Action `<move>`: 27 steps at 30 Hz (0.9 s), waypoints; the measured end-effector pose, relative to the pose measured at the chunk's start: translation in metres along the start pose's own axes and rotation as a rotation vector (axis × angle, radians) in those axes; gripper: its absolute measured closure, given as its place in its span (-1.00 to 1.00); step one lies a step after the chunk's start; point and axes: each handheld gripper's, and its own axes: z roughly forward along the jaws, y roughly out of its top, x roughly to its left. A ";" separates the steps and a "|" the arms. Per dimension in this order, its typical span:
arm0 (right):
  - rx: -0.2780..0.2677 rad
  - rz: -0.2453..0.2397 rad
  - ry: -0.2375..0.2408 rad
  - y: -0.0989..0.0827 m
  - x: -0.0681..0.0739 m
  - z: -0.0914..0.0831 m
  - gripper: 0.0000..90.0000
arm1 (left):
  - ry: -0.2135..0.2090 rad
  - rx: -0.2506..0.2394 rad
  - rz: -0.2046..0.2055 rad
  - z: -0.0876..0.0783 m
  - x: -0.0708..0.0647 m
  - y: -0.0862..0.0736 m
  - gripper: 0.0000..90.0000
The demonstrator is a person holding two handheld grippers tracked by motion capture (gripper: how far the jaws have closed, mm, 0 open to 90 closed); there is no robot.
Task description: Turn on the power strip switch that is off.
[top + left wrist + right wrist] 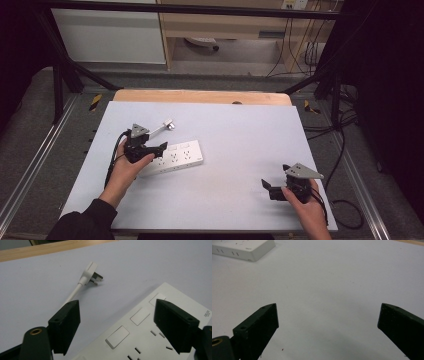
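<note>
While the right gripper [270, 190] waited wide open over bare table [240, 150], well apart from the work, the left gripper [152, 150] hovered with its jaws spread wide over the near end of the power strip [155, 332], one jaw above its sockets and the other off its edge. The step looked like the approach to grasping the strip; next the jaws would need to drop and close across its body. Beyond the left gripper lay the white plug [89, 273] on its cord. A small label on the strip's far corner was too blurred to read.
</note>
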 end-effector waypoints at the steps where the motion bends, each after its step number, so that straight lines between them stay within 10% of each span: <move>1: 0.000 0.000 0.000 0.000 0.000 0.000 -0.91 | 0.005 0.002 0.008 0.000 0.000 0.000 -0.45; 27: 0.005 0.004 -0.002 0.000 -0.001 0.000 -0.91 | -0.011 0.067 0.042 0.008 0.002 -0.006 0.42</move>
